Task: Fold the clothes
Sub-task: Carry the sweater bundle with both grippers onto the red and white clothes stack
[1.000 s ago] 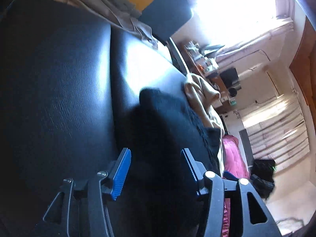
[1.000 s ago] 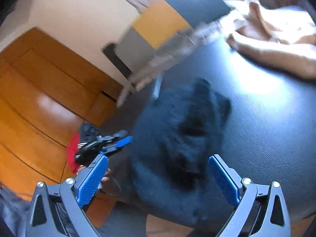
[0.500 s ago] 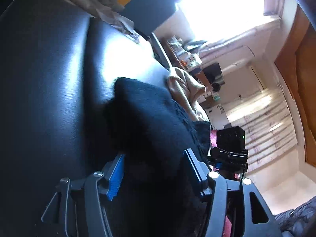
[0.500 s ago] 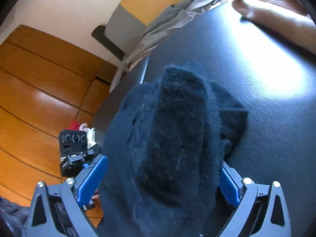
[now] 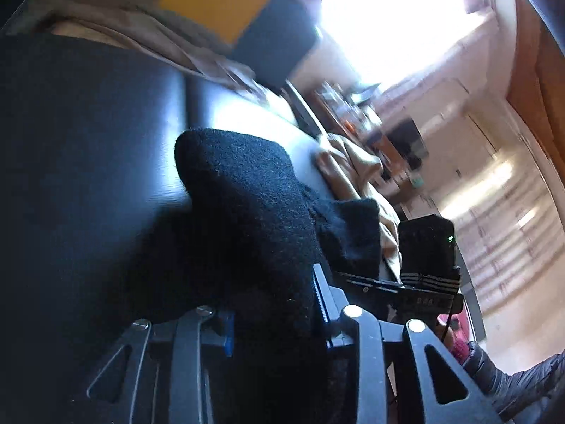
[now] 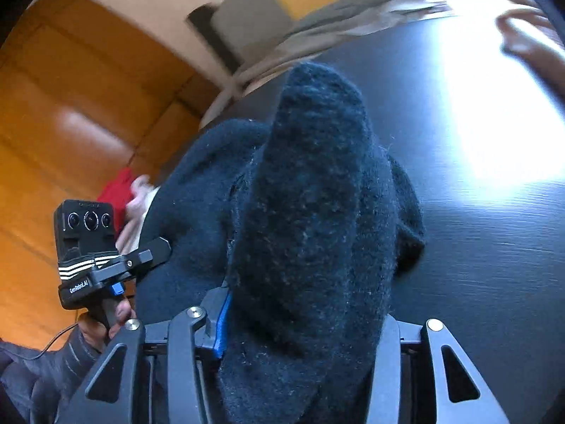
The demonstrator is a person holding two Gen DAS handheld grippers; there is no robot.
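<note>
Clamping onto the black knit garment (image 5: 247,219) now, the left gripper (image 5: 275,321) and right gripper (image 6: 300,332) are both pinching folds they were only straddling a second ago.

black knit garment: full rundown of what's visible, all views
The black knit garment is thick, fuzzy, wool-like fabric, flecked with lint. It is bunched into rounded folds, one raised ridge running away from the right tongs, whose fingers are closed on its near end. The left tongs clamp another fold. A flatter ribbed edge trails out to the side. It rests partly on the dark leather-look surface, against a tan cloth.
</note>
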